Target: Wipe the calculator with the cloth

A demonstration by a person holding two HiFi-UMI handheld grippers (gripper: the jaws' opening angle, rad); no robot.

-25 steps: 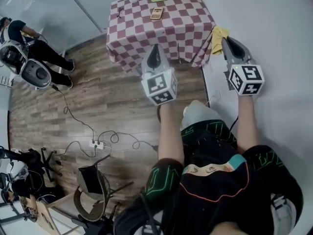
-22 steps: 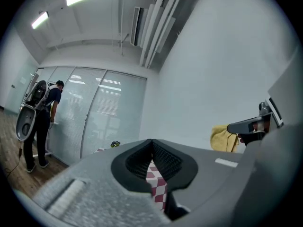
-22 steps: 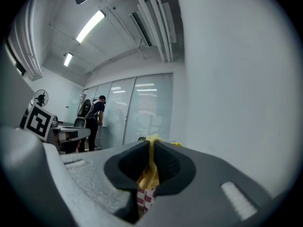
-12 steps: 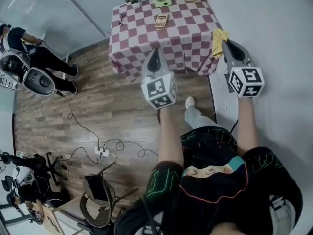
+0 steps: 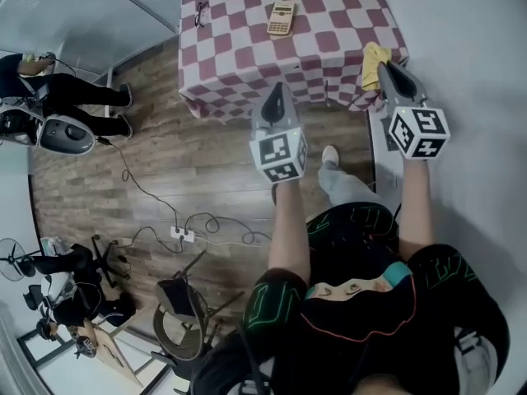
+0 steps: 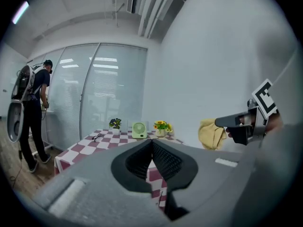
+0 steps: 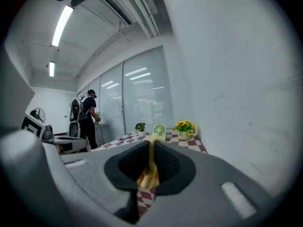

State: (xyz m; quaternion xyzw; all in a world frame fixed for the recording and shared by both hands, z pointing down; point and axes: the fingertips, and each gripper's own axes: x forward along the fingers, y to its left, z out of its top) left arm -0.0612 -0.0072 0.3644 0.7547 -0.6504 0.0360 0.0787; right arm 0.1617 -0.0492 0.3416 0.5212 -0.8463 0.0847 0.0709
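A tan calculator (image 5: 282, 18) lies on the red-and-white checked table (image 5: 346, 48) at the top of the head view. My right gripper (image 5: 384, 68) is shut on a yellow cloth (image 5: 373, 62), which hangs from its jaws over the table's near right corner; the cloth (image 7: 150, 171) also shows pinched between the jaws in the right gripper view. My left gripper (image 5: 276, 95) is shut with nothing in it, held in front of the table's near edge. From the left gripper view the cloth (image 6: 211, 133) and the right gripper (image 6: 239, 123) appear at the right.
At the table's far edge stand a green fan (image 6: 138, 129), a pot of yellow flowers (image 6: 161, 127) and a small plant (image 6: 115, 125); glasses (image 5: 199, 13) lie near the left edge. A person (image 5: 49, 85) stands by the glass wall at left. Cables (image 5: 177, 229) and a chair (image 5: 177, 303) are on the wood floor.
The table has come closer and lower in the head view as I walked toward it. Both grippers stay held out in front, the right still gripping the cloth.
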